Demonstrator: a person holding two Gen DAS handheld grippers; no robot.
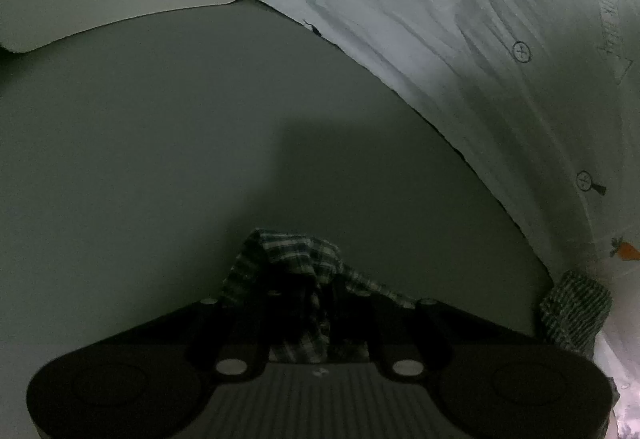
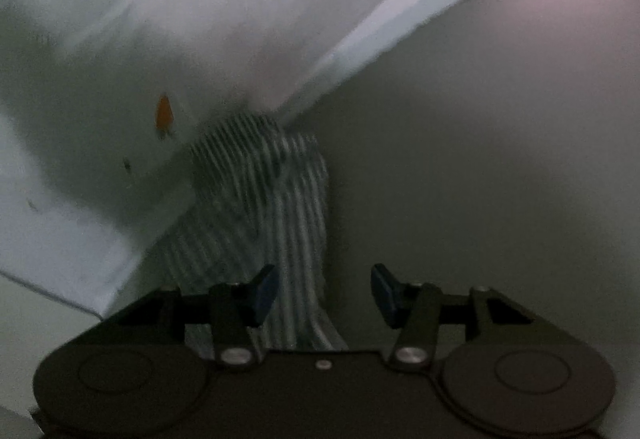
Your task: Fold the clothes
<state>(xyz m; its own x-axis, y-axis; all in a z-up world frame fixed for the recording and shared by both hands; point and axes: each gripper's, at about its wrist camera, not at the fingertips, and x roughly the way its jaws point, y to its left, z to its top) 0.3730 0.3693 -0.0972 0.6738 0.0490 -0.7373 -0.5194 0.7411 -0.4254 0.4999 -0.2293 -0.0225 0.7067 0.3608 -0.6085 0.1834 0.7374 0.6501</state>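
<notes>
Garment [image 1: 460, 51] slanting from left claw [image 1: 316, 303], right claw [image 2: 324, 293] agape.

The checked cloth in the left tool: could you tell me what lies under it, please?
The checked cloth is bunched in the left tool, over the plain grey-green surface. Beside it lies the carrot-print sheet. The surface directly beneath the cloth is hidden.

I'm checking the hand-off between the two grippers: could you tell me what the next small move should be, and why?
Probably close the right gripper on the checked cloth. Its blue pads stand apart with the cloth running between them, unheld, while the left gripper already seems to pinch a bunch of the same fabric. The carrot-print sheet lies behind.
</notes>
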